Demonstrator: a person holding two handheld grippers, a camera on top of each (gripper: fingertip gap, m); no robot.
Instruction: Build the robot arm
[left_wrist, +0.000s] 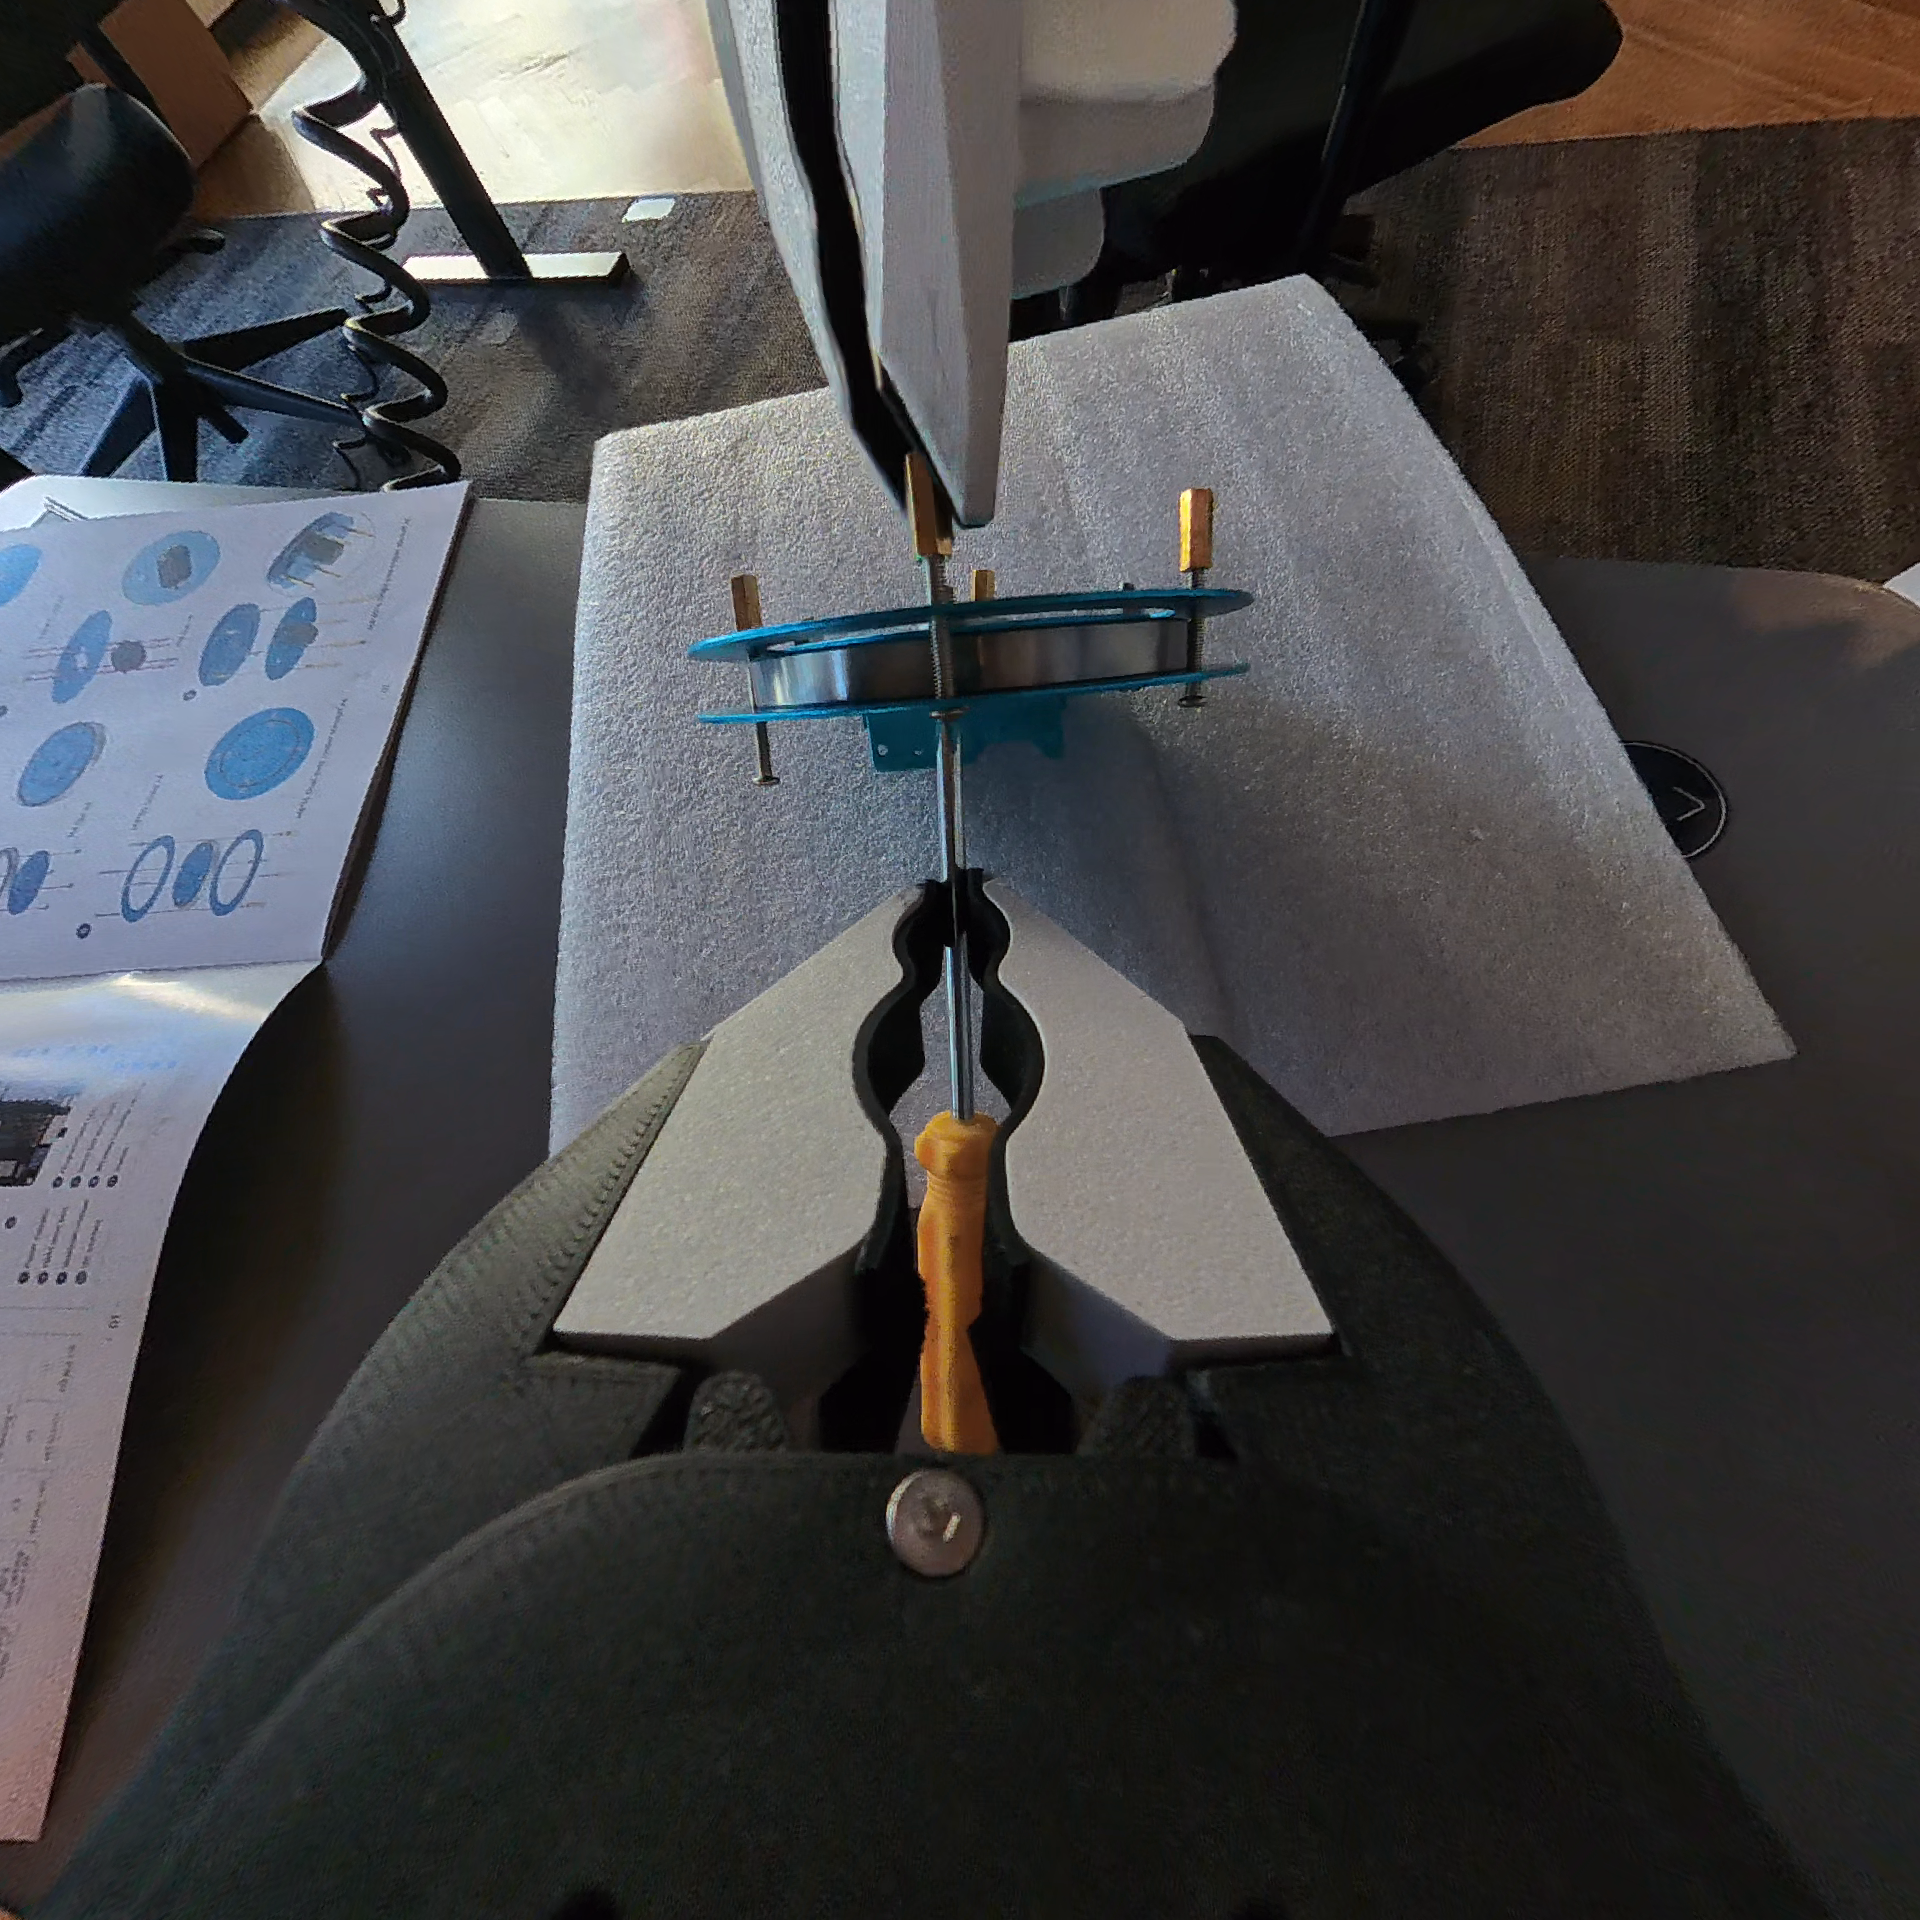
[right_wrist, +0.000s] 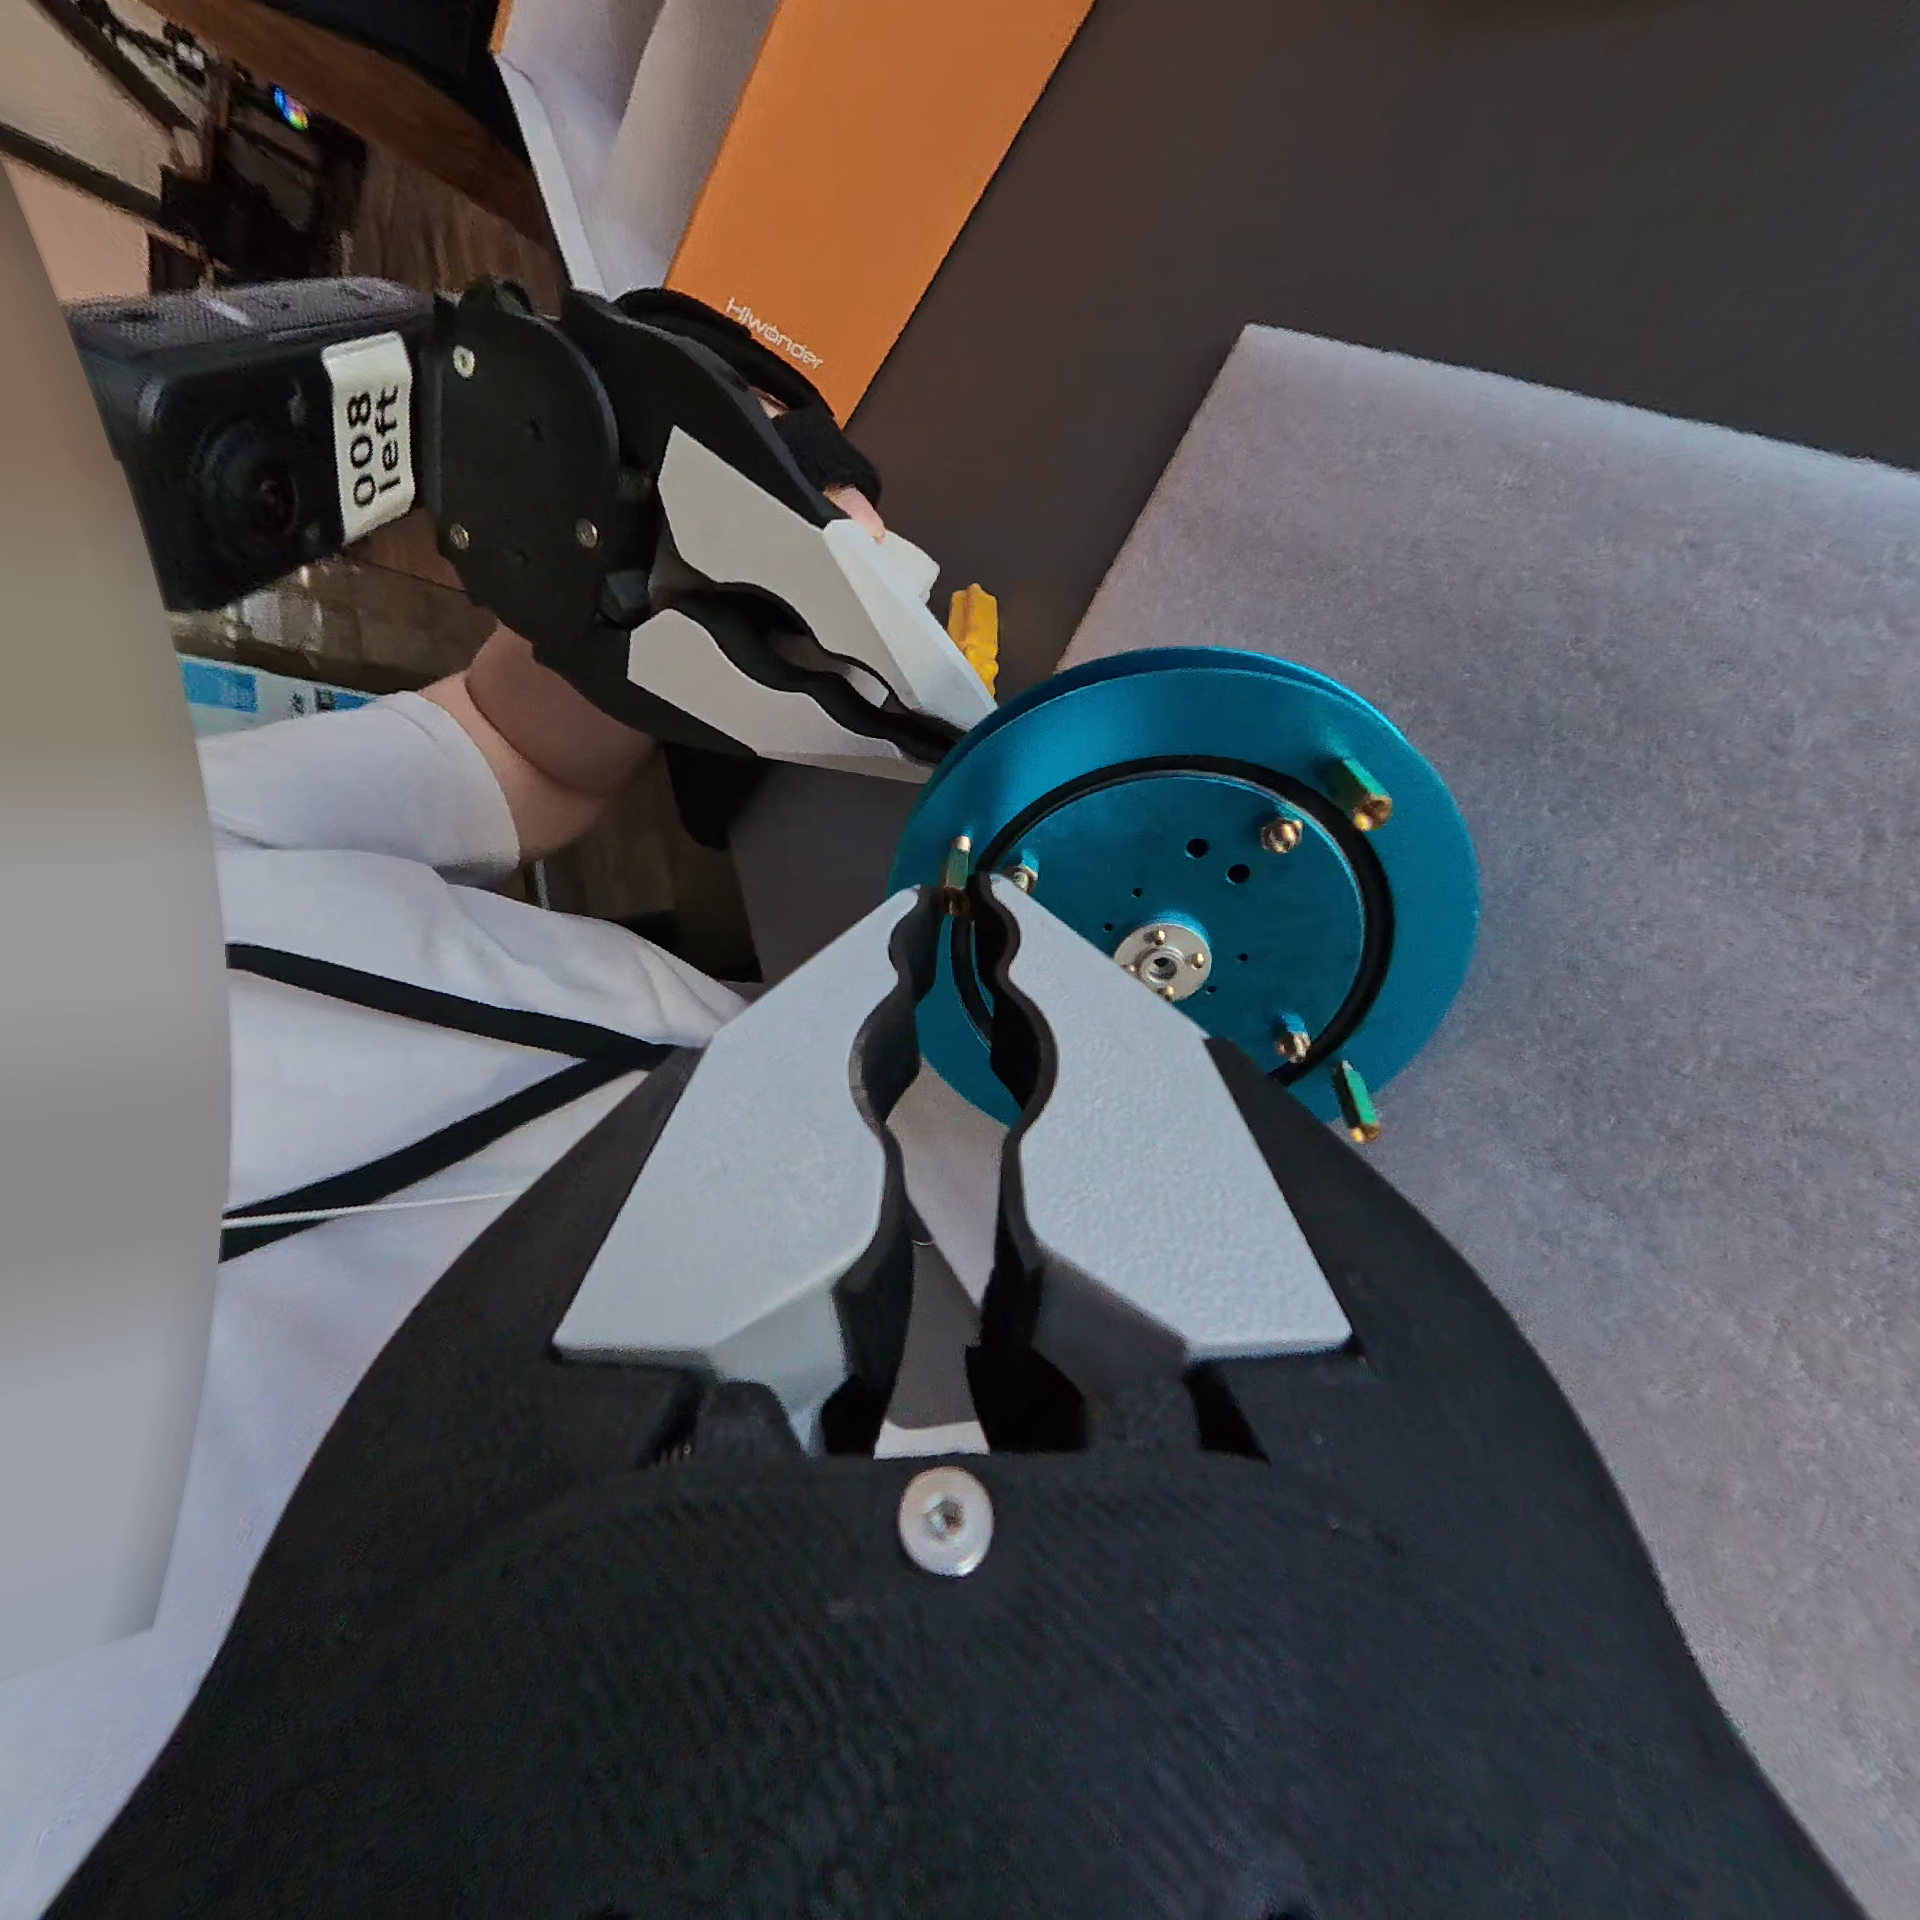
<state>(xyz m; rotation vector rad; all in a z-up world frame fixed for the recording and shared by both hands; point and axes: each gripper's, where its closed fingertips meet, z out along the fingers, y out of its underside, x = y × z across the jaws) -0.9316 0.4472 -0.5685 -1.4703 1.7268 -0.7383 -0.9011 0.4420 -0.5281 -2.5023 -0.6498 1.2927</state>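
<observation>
A blue two-plate disc assembly (left_wrist: 966, 649) with a silver ring between its plates and several brass standoffs is held in the air over a white foam sheet (left_wrist: 1351, 831). My left gripper (left_wrist: 956, 888) is shut on an orange-handled screwdriver (left_wrist: 951, 1278). The screwdriver's shaft reaches a screw head under the lower plate. My right gripper (left_wrist: 935, 499) comes down from above, shut on a brass standoff (left_wrist: 928, 514). In the right wrist view my right gripper (right_wrist: 956, 894) pinches that standoff (right_wrist: 956, 873) at the disc's (right_wrist: 1195, 904) rim. The left gripper (right_wrist: 951, 732) sits behind the disc.
Printed instruction sheets (left_wrist: 187, 727) lie at the left on the dark table (left_wrist: 1662, 1351). An orange box (right_wrist: 862, 187) stands beyond the foam. Office chairs (left_wrist: 83, 208) and a desk leg are on the floor past the table edge. A person's white sleeve (right_wrist: 364, 779) is at the left. The tips of one gripper are about 6 cm away from the tips of the other.
</observation>
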